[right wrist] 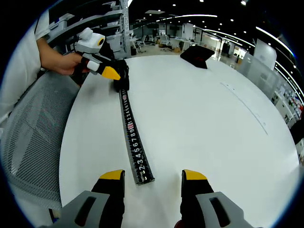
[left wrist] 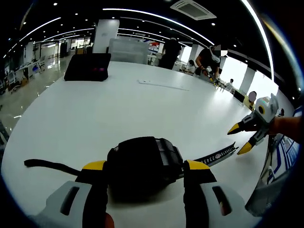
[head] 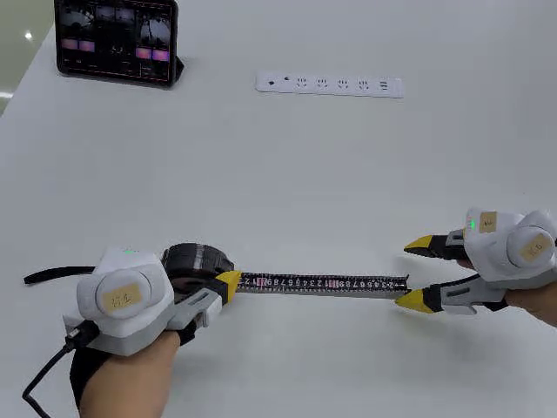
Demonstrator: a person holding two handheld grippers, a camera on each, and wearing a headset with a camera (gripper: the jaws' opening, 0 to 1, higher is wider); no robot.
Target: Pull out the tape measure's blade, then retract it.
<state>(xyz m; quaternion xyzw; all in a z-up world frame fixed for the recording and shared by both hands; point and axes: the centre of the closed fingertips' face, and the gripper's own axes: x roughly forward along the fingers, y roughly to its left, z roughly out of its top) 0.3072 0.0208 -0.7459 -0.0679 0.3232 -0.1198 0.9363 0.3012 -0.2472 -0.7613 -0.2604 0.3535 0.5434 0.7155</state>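
White worktop (head: 287, 192) carries, along its near edge, the black rounded tape measure case (head: 196, 259) at the left. The dark flat blade (head: 322, 283) is extended rightward from it, parallel to that edge. White numerals 1 to 9 can be read on the blade. The case is clamped between the left gripper's (left wrist: 146, 166) jaws. The blade's tip lies ungripped between the wide-spread jaws of the right gripper (head: 415, 273).

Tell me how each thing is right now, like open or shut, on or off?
left gripper, shut on the tape measure case.
tape measure case, clamped between the left jaws.
blade, pulled out, lying flat on the table, tip loose.
right gripper, open, jaws either side of the blade tip.
tablet, propped up, screen on.
power strip, lying flat, nothing plugged in.
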